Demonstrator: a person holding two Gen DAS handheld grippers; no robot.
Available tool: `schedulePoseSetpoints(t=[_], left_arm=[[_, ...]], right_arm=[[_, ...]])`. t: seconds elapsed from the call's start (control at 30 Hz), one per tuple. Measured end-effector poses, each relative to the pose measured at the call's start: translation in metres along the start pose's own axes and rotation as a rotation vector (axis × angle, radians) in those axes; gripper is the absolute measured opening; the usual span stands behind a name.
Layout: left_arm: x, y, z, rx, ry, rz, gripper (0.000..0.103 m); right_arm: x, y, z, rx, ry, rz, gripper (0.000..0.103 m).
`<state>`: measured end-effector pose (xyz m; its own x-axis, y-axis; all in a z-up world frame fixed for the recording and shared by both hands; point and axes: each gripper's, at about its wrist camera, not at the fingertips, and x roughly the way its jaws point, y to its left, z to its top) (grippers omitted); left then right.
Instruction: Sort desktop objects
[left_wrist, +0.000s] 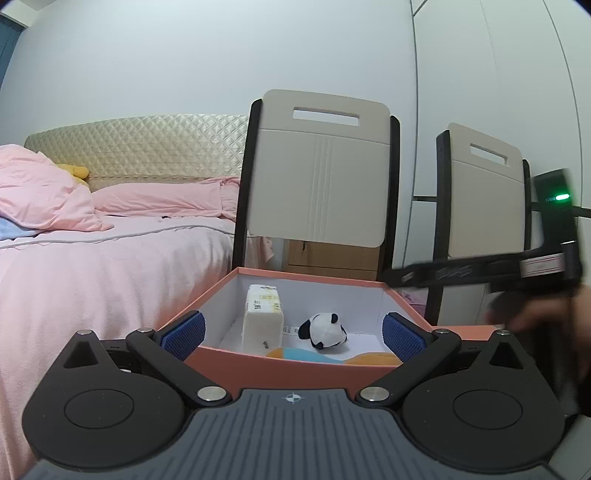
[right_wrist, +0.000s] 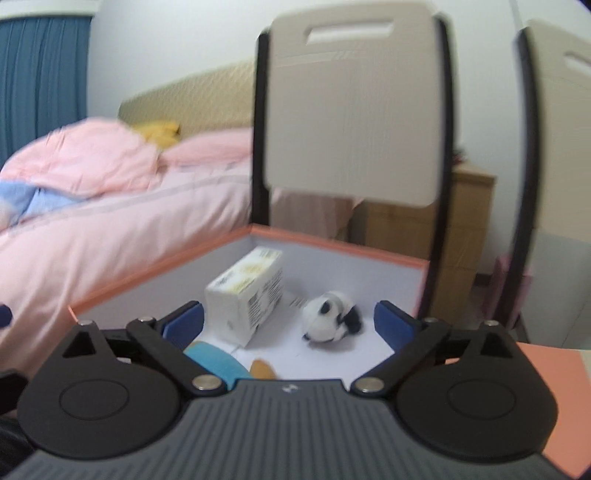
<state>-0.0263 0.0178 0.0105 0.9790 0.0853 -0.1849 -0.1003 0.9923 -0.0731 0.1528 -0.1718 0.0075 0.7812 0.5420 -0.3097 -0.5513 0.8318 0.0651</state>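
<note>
Both your left gripper (left_wrist: 291, 332) and right gripper (right_wrist: 288, 323) gape wide, empty, over the box (left_wrist: 280, 363); lift clear of its rim before fetching more.

Our left gripper (left_wrist: 291, 338) has black arms, round black discs, shiny silver screws and blue bumpy pads (left_wrist: 184, 334). Its grey ridged base has a small white cross mark. Our right gripper (right_wrist: 290, 325) looks the same, with blue pads (right_wrist: 184, 325).
</note>
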Motion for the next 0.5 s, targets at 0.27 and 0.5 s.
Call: schedulePoseSetpoints(t=[0.27, 0.5], left_arm=[[-0.001, -0.003, -0.002, 0.011, -0.005, -0.009, 0.103], [0.0, -0.009, -0.004, 0.029, -0.003, 0.002, 0.103]], right_arm=[[-0.092, -0.012, -0.024, 0.06, -0.193, -0.131, 0.103], [-0.132, -0.017, -0.068, 0.124, -0.244, -0.209, 0.103]])
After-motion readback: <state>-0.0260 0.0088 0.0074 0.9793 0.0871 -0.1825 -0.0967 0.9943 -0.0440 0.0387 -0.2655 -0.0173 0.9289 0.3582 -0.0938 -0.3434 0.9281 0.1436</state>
